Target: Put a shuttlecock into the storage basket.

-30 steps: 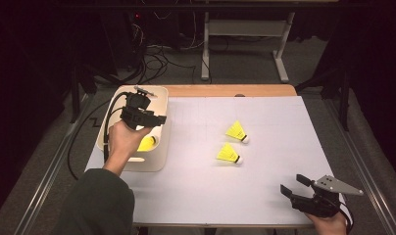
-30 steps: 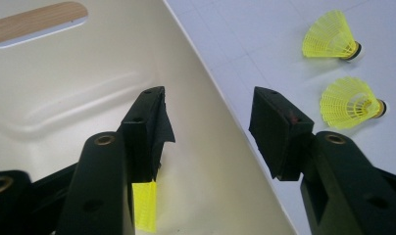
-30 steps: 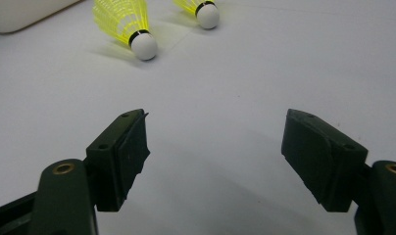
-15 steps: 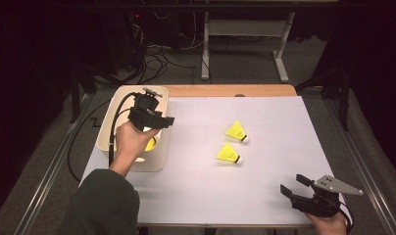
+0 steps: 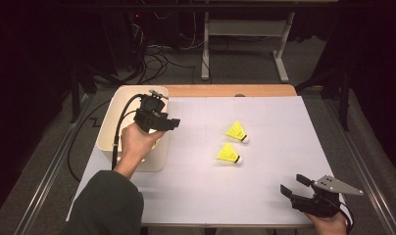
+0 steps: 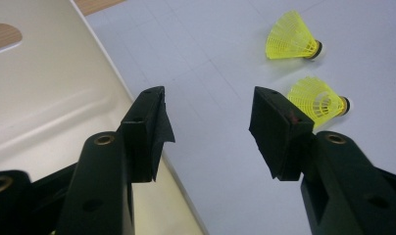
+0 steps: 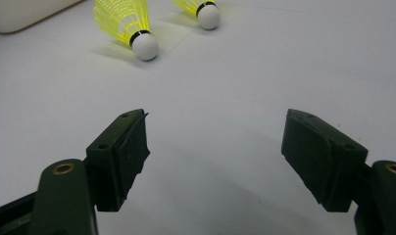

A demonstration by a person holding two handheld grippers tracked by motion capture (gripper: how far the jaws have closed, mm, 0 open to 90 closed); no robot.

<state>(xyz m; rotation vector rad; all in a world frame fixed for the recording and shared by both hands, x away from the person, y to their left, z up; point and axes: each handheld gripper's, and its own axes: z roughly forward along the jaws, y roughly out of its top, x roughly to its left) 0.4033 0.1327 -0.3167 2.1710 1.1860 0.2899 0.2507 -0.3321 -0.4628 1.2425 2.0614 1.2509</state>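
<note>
Here the left gripper (image 5: 172, 123) hangs over the right rim of the cream bin (image 5: 108, 132) at the left of the white surface (image 5: 284, 147), its jaws apart and empty. Two yellow shuttlecocks, the farther one (image 5: 236, 131) and the nearer one (image 5: 229, 154), lie near each other mid-surface. The right gripper (image 5: 291, 187) sits at the near right edge, jaws wide and empty.

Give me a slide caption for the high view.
Left gripper open over bin; two yellow shuttlecocks on table.
</note>
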